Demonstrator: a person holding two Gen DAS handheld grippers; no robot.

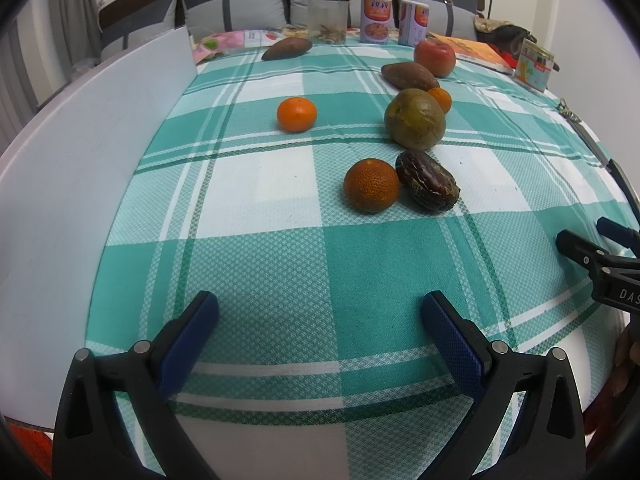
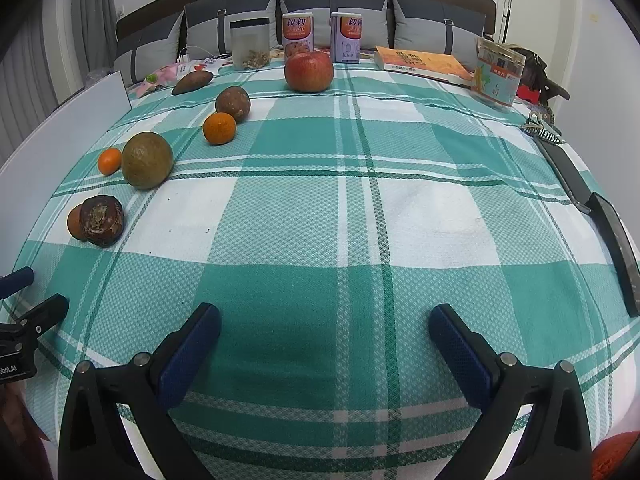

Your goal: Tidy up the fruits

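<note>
Both claws gape empty above the checked counter [image 1: 260, 264]: left claw [image 1: 320, 312], right claw [image 2: 325, 322]. The fruits lie scattered at my left claw's twelve o'clock, nearest a dark orange [image 1: 371, 186] touching a wrinkled brown fruit [image 1: 427, 181]. I judge a centred, gentle grasp best, taking the orange without nudging its neighbour.

I am counting three oranges: [image 1: 296, 114], [image 1: 371, 185], [image 1: 441, 99]. I am seeing one red apple [image 1: 434, 57], one green-brown round fruit [image 1: 415, 118], three dark brown fruits [image 1: 427, 180], [image 1: 409, 76], [image 1: 287, 48], two printed cans [image 1: 375, 19], [image 1: 413, 23] and one clear jar [image 1: 327, 19].
</note>
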